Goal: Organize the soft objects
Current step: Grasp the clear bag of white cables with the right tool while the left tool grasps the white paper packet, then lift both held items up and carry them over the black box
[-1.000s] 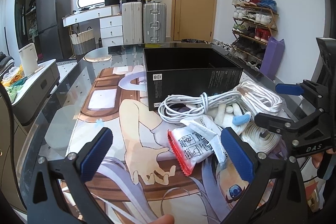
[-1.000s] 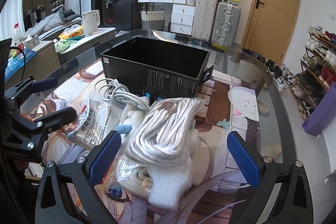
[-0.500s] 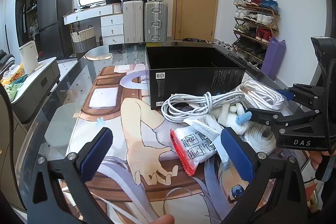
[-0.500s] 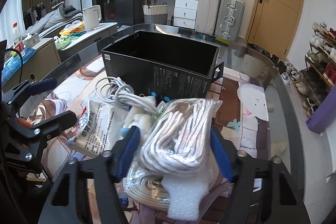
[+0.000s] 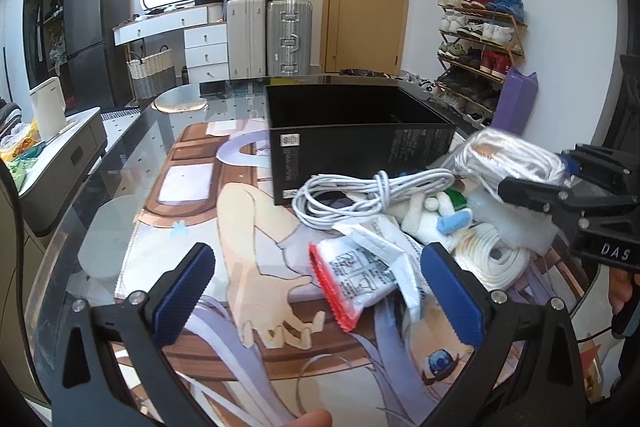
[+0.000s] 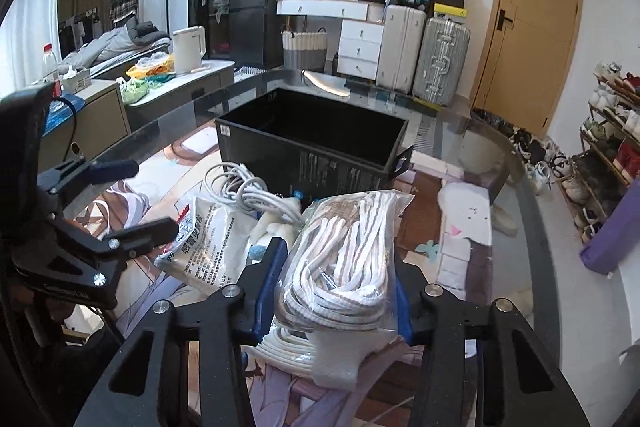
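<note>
**Right gripper clamps the rope bag, box dead ahead**

Left wrist view: left gripper (image 5: 320,291) wide open, empty, above the sachet (image 5: 360,277).

Right wrist view: right gripper (image 6: 334,291) closing on the bagged rope (image 6: 344,251), whose long axis points toward the black box (image 6: 316,143) just beyond.

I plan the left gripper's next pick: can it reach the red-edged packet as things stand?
Probably yes: the left gripper is open, the red-edged packet lies between its fingers with nothing on top.

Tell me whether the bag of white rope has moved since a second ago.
Yes. The bag of white rope has risen off the pile, now level with the black box's top edge, with the right hand-held gripper closing on it.
</note>
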### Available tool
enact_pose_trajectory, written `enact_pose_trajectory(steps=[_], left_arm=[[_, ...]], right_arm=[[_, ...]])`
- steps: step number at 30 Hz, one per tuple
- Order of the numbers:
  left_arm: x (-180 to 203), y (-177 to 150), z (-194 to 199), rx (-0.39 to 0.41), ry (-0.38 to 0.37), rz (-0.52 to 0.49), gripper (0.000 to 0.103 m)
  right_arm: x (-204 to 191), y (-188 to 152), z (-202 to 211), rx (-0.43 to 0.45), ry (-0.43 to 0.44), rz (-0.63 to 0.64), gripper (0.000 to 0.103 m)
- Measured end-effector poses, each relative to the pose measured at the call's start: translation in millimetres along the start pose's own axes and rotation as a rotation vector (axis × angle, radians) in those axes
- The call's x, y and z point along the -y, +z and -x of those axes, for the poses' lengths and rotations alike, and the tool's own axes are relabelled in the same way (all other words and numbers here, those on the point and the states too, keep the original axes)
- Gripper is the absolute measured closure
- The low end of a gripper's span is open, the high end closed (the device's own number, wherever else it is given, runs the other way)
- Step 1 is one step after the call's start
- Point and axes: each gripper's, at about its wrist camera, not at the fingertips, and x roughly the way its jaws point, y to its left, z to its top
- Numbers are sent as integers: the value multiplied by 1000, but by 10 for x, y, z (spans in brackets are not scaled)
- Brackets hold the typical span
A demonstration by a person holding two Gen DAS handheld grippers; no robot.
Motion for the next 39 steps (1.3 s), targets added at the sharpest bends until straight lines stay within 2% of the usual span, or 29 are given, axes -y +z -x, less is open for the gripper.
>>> enact_pose_trajectory(steps=[5,8,20,22,24,27,28,33,36,39], left_arm=[[124,-6,-17,-4,-16,-22,0],[198,8,-67,-15,-1,-45,0],[324,46,-295,-99,-25,-80,0],[328,61,-306,-102,-34,-78,3],[338,70,-311,-105,-44,-74,20],[359,53,-301,-116,-63,-90,37],[366,46,-280,-110,-58,-96,39],[344,70,-199,-84,-59,-106,74],[324,78,-177,-78,-57,-111,82],[305,84,-170,-85,-69,-111,82]], right_arm=[[49,23,115,42,-19,-7,56],[86,36,154,50,-24,-12,56],[142,20,180,53,-24,-15,56],[141,19,178,52,-23,-16,56],[143,20,176,51,-24,-15,56],[142,26,151,47,-24,-18,56],[140,29,147,47,-22,-18,56],[135,30,147,47,-18,-17,56],[132,31,146,48,-17,-16,56],[127,32,148,47,-19,-16,56]])
